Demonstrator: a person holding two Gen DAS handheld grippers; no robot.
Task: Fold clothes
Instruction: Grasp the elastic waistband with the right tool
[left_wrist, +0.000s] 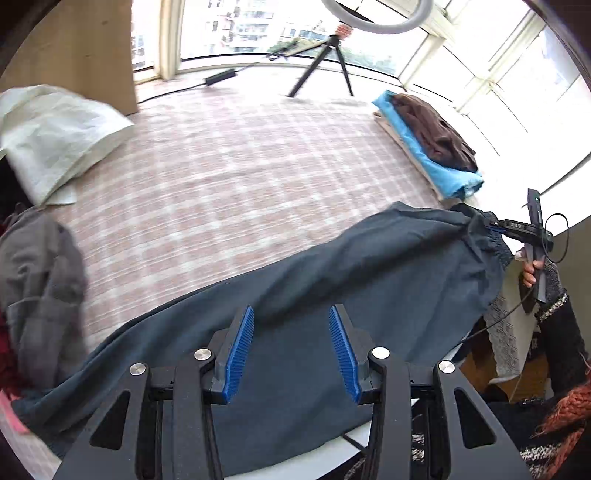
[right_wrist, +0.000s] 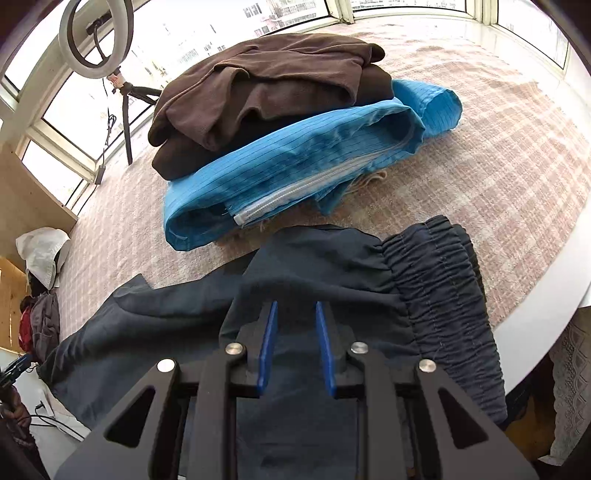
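Where the pink-and-white checked cover (left_wrist: 229, 177) of the table meets its near edge, a dark navy garment (left_wrist: 332, 280) lies stretched from left to right: thin, matte woven cloth, softly creased, with a ruched elastic waistband (right_wrist: 439, 280) at its right end. The left gripper (left_wrist: 291, 350), black-framed with ribbed blue pads (left_wrist: 240, 354), hovers over the near part of this cloth with its fingers spread and nothing between them. The right gripper (right_wrist: 295, 343), of the same make, has its fingers drawn close on a raised fold of the navy garment beside the waistband; from the left wrist view the cloth hangs bunched from its tip (left_wrist: 491, 225). Far right on the table: a stack of folded clothes, a brown fleece-like piece (right_wrist: 266, 85) on top of a bright blue pinstriped garment (right_wrist: 295, 162) with a white zip. Far left: a crumpled white sack (left_wrist: 55, 136); near it, a grey garment (left_wrist: 40, 288) in a heap, blurred. At the far edge: a black tripod (left_wrist: 325, 62) carrying a ring light (right_wrist: 94, 37), cut off at the top of the left wrist view. A hand (left_wrist: 530, 273) and a dark knitted sleeve (left_wrist: 557, 332) show at the right, partly hidden behind the handle. The garment's left end runs out of sight beneath the grey heap.
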